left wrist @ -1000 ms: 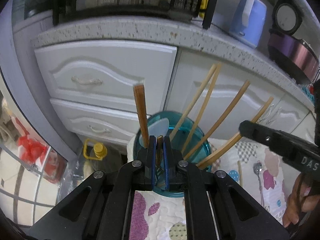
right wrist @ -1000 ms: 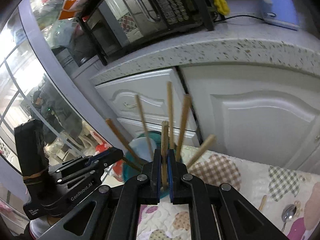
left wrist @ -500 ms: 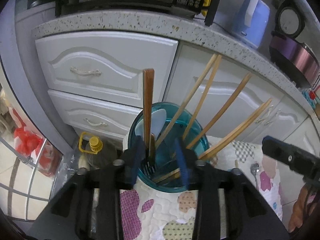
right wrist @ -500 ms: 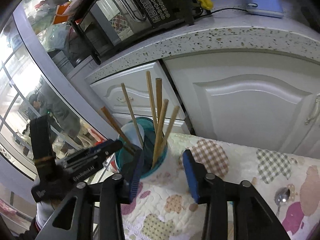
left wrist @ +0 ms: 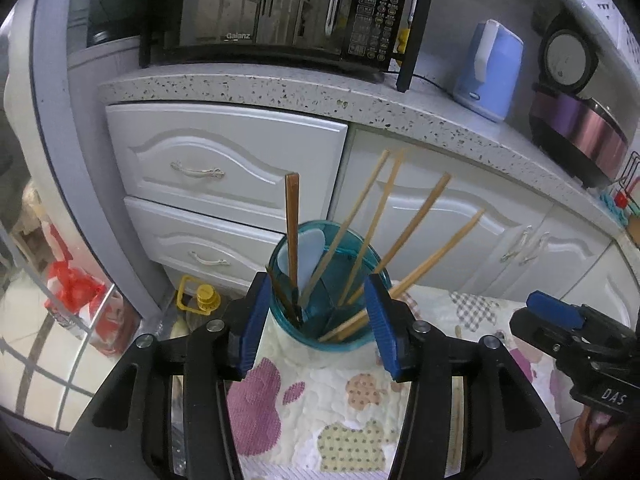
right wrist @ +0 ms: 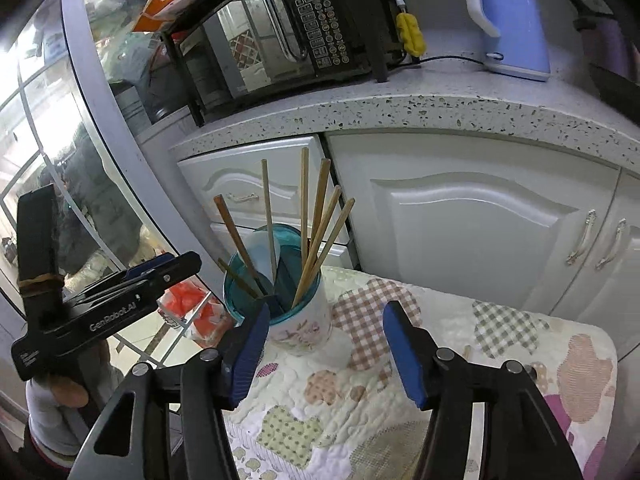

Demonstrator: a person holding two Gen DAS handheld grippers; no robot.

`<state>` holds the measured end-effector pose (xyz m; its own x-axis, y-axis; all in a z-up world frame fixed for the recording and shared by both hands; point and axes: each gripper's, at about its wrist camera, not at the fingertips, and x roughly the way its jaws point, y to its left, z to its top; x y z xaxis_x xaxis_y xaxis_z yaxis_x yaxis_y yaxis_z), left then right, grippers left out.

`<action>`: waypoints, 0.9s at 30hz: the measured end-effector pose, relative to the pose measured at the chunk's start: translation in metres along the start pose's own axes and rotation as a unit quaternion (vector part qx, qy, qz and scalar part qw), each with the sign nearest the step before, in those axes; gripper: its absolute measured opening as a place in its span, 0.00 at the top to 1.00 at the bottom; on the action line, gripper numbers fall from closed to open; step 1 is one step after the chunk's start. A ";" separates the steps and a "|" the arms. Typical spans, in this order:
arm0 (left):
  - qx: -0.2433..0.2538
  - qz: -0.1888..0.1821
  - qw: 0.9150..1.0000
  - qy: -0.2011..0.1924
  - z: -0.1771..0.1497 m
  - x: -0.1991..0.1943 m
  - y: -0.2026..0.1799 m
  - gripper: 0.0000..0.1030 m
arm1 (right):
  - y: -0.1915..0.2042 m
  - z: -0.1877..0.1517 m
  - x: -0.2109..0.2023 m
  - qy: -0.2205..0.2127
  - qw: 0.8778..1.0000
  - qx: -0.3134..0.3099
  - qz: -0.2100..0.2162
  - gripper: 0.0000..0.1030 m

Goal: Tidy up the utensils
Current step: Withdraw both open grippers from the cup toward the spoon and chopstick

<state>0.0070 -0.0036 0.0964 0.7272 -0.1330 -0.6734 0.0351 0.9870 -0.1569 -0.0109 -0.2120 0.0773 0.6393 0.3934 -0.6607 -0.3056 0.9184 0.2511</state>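
Observation:
A teal-rimmed utensil holder (left wrist: pixel 340 332) (right wrist: pixel 300 324) stands at the far left corner of the quilted table. Several pale wooden chopsticks (left wrist: pixel 416 228) (right wrist: pixel 318 216) lean in it, beside a dark brown-handled utensil (left wrist: pixel 292 224) (right wrist: pixel 232 224) and a white spoon-like piece (left wrist: pixel 310 244). My left gripper (left wrist: pixel 315 292) (right wrist: pixel 160 276) hovers just short of the holder, its jaws opening, with nothing pressed between the pads. My right gripper (right wrist: pixel 326 316) (left wrist: pixel 552 312) sits back to the right, jaws also opening and empty. One loose chopstick (left wrist: pixel 454 420) lies on the cloth.
The patterned quilt cloth (right wrist: pixel 360 400) covers the table; its left edge drops to the floor, where a yellow-capped oil bottle (left wrist: pixel 204 296) and a red bag (left wrist: pixel 76 292) sit. White cabinets (right wrist: pixel 460 220) stand close behind. The counter holds a microwave (left wrist: pixel 280 8) and a blue kettle (left wrist: pixel 488 68).
Both grippers were shut, the left on the brown-handled utensil and the right on a chopstick. Both have opened, left those standing in the holder, and drawn back from it.

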 end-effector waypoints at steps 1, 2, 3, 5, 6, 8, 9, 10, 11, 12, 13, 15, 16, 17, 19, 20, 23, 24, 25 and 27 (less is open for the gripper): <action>0.000 -0.002 1.000 0.001 -0.003 -0.002 -0.002 0.53 | 0.000 -0.001 -0.001 0.000 1.000 -0.001 -0.001 0.43; 0.000 -0.003 1.000 0.001 -0.006 -0.003 -0.004 0.53 | 0.000 -0.003 -0.004 0.000 1.000 -0.002 -0.004 0.43; 0.002 -0.003 1.000 0.003 -0.009 -0.005 -0.007 0.53 | -0.001 -0.004 -0.006 -0.001 1.000 -0.003 -0.007 0.43; 0.010 -0.005 1.000 0.006 -0.016 -0.006 -0.014 0.53 | -0.003 -0.007 -0.011 0.001 1.000 -0.010 -0.021 0.41; 0.013 -0.006 1.000 0.008 -0.020 -0.006 -0.018 0.53 | -0.004 -0.009 -0.013 0.002 1.000 -0.012 -0.027 0.40; 0.014 -0.014 1.000 0.012 -0.024 -0.007 -0.024 0.53 | -0.008 -0.013 -0.019 0.002 0.999 -0.012 -0.041 0.37; 0.013 -0.018 1.000 0.013 -0.027 -0.007 -0.028 0.53 | -0.011 -0.016 -0.023 0.000 0.999 -0.010 -0.046 0.37; 0.014 -0.020 1.000 0.014 -0.028 -0.008 -0.031 0.53 | -0.014 -0.018 -0.027 0.000 0.999 -0.008 -0.048 0.37; 0.015 -0.022 1.000 0.014 -0.029 -0.008 -0.034 0.53 | -0.018 -0.021 -0.030 0.000 0.999 -0.006 -0.052 0.37; 0.017 -0.023 0.999 0.015 -0.031 -0.008 -0.038 0.53 | -0.021 -0.024 -0.033 0.000 0.998 -0.006 -0.057 0.37; 0.019 -0.024 0.999 0.016 -0.034 -0.009 -0.041 0.53 | -0.024 -0.026 -0.036 0.001 0.998 -0.007 -0.063 0.37; 0.024 -0.030 0.999 0.017 -0.037 -0.009 -0.048 0.53 | -0.029 -0.032 -0.041 0.003 0.997 -0.015 -0.081 0.37; 0.026 -0.029 0.999 0.018 -0.039 -0.009 -0.051 0.53 | -0.032 -0.035 -0.044 0.004 0.995 -0.021 -0.093 0.37; 0.031 -0.028 0.999 0.019 -0.041 -0.009 -0.055 0.53 | -0.034 -0.037 -0.045 0.005 0.995 -0.024 -0.101 0.37; 0.038 -0.030 0.999 0.021 -0.044 -0.011 -0.062 0.53 | -0.042 -0.043 -0.050 0.009 0.993 -0.022 -0.114 0.37; 0.040 -0.031 0.999 0.020 -0.045 -0.012 -0.064 0.53 | -0.047 -0.045 -0.052 0.010 0.993 -0.015 -0.115 0.36; 0.045 -0.035 0.998 0.020 -0.048 -0.016 -0.073 0.53 | -0.062 -0.053 -0.059 0.014 0.993 0.006 -0.114 0.36; 0.047 -0.035 0.998 0.018 -0.048 -0.018 -0.076 0.53 | -0.065 -0.056 -0.061 0.016 0.993 0.009 -0.117 0.36; 0.050 -0.034 0.998 0.016 -0.049 -0.020 -0.078 0.53 | -0.069 -0.058 -0.063 0.017 0.992 0.012 -0.121 0.36; 0.054 -0.032 0.998 0.012 -0.050 -0.022 -0.082 0.53 | -0.076 -0.061 -0.068 0.017 0.991 0.017 -0.130 0.36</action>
<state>-0.0463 -0.0860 0.0884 0.7039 -0.1967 -0.6825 0.1554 0.9803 -0.1223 -0.0747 -0.3108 0.0601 0.6685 0.1430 -0.7298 -0.1095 0.9896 0.0936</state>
